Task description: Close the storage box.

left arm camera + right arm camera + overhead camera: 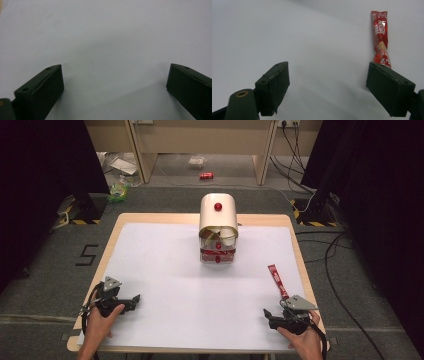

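A cream box with a rounded lid and a red knob (218, 220) stands at the far middle of the table, its front showing red sachets inside. A red sachet stick (278, 281) (381, 38) lies flat near the right edge, just ahead of my right gripper (266, 313) (337, 90). That gripper rests low on the white mat, jaws wide apart with nothing between them. My left gripper (137, 298) (113, 85) sits at the near left corner, also open over bare mat.
A white mat (165, 285) covers the wooden table (150, 218). Beyond the table are a wooden bench, cables (330, 255) on the floor at right, and small litter, including a red can (206, 175).
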